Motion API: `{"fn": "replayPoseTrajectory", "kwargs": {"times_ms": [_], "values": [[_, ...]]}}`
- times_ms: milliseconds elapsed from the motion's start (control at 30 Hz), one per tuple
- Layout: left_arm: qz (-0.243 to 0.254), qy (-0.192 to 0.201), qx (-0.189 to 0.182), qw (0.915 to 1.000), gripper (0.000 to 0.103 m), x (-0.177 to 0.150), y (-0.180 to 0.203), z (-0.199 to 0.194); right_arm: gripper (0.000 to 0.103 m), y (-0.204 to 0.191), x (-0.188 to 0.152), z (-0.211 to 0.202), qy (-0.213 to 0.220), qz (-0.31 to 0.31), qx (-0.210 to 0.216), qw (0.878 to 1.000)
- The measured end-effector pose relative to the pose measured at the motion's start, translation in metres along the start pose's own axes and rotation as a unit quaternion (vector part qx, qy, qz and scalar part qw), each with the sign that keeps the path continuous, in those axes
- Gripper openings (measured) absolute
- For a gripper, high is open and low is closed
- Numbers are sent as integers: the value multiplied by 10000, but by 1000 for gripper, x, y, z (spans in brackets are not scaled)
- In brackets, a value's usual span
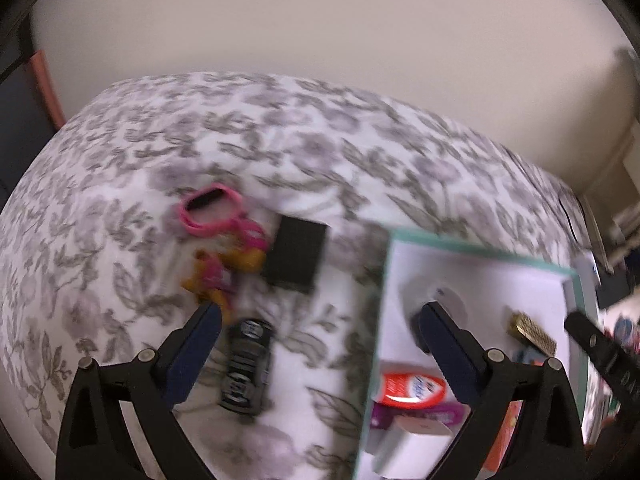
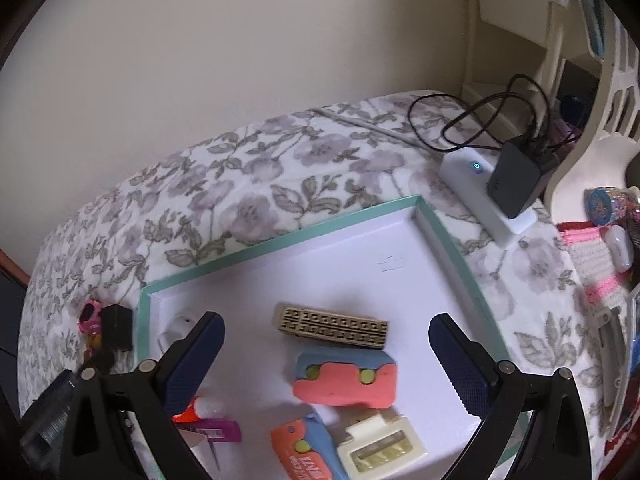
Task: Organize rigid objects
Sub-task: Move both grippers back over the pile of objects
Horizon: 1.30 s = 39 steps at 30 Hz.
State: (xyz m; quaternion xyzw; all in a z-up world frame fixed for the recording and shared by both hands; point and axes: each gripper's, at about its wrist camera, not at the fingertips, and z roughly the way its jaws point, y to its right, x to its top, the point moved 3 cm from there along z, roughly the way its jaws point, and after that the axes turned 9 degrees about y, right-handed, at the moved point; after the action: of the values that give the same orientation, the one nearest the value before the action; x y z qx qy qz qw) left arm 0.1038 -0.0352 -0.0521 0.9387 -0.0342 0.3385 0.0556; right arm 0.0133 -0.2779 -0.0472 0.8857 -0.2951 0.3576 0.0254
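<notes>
Tray (image 2: 280,246), teal-rimmed and white inside, lies flat on a floral bed (image 2: 248,168) near a cream wall. Above its middle the right tongs (image 2: 326,354) hang tilted down, jaws wide apart and empty. Between those jaws lies a tan comb (image 2: 332,330), its long axis running left to right across the tray, slightly angled. Just below it rests a pink-and-blue toy (image 2: 346,380), also lengthwise left to right, touching or nearly touching the comb. Nearer the camera sit an orange-and-blue toy (image 2: 304,446) and a cream case (image 2: 380,446) side by side. A white earbud case (image 2: 176,326) lies in the tray's left corner, partly behind the finger (image 2: 196,356).

The left tongs (image 1: 320,344) hover over the bed at the tray's left edge, jaws spread and holding nothing; this view is blurred. Between the jaws, on the bedspread, a black object (image 1: 246,366) lies with its long axis pointing away from the camera. Beyond it a black block (image 1: 296,254) sits beside a pink ring (image 1: 210,210) and a yellow-and-pink figure (image 1: 224,276), all outside the tray. A red-capped tube (image 1: 412,390) shows inside the tray near the right finger.

At the bed's far right corner a white power bank (image 2: 476,184) carries a black charger (image 2: 516,178) with looped cables.
</notes>
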Motion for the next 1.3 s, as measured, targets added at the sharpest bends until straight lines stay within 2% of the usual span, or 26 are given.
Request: {"fn": "replayPoseTrajectory", "kwargs": {"times_ms": [100,167,333,433,600,767,967,1167,1300], "values": [[-71,222,171,9996,99,8,-15,-3,103,-8,-3,3,-17,-32,214,9998],[-212,332,194,9990,99,12,-25,-4,103,-14,-5,2,131,-145,304,9993],[-810,350,44,9961,99,19,-53,-5,103,-26,-7,3,192,-209,432,9987],[-919,380,92,9950,99,22,-66,-6,103,-34,-11,9,2,-231,545,9982],[-1181,359,-82,9923,99,25,-84,-7,103,-51,-21,16,-292,-355,761,9960],[-1236,388,177,9914,99,24,-104,-7,103,-68,-30,17,-329,-602,845,9941],[-1311,653,519,9879,99,30,-129,-18,103,-96,-35,11,-157,-726,1292,9888],[-1283,442,590,9890,99,30,-142,-16,103,-145,-50,1,-100,-1325,1554,9789],[-1336,61,663,9888,99,21,-152,-7,103,-175,-69,0,-307,-1660,1825,9686]]}}
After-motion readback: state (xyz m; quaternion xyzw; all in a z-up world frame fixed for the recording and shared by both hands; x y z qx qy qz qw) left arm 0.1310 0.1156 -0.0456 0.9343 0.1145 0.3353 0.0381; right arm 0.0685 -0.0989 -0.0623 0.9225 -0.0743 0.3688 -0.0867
